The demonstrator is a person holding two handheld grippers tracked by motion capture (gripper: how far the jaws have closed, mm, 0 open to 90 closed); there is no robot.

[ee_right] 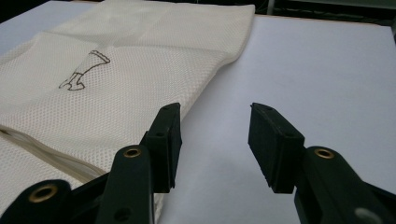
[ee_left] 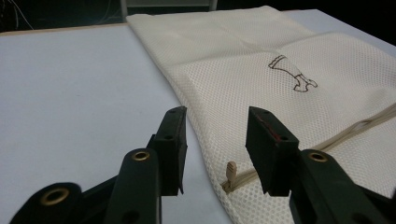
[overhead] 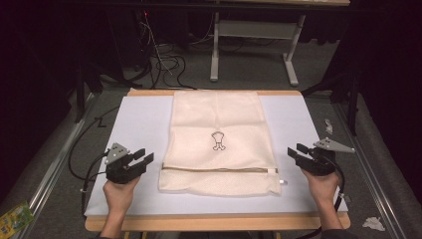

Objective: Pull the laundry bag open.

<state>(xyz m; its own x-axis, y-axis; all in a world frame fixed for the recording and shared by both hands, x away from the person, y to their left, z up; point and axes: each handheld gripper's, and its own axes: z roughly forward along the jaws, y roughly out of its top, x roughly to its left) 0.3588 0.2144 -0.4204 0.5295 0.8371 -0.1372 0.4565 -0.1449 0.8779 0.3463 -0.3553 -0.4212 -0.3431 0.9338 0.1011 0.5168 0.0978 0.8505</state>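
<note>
A cream mesh laundry bag (overhead: 216, 144) lies flat in the middle of the white mat (overhead: 144, 119). It has a small dark emblem (overhead: 217, 140) and a zipper (overhead: 214, 170) running across near its front end. My left gripper (overhead: 146, 155) rests just left of the bag, open. In the left gripper view its jaws (ee_left: 215, 135) stand apart over the bag's edge (ee_left: 280, 93), with the beige zipper pull (ee_left: 230, 169) lying between them, untouched. My right gripper (overhead: 294, 149) sits to the right of the bag, open. In the right gripper view the gripper (ee_right: 215, 130) frames bare mat beside the bag (ee_right: 116, 84).
The mat covers a wooden tabletop (overhead: 214, 221). Beyond the table are cables on the floor (overhead: 164, 59) and a grey desk frame (overhead: 254, 45). A green packet (overhead: 12, 219) lies at the lower left and crumpled paper (overhead: 373, 224) at the lower right.
</note>
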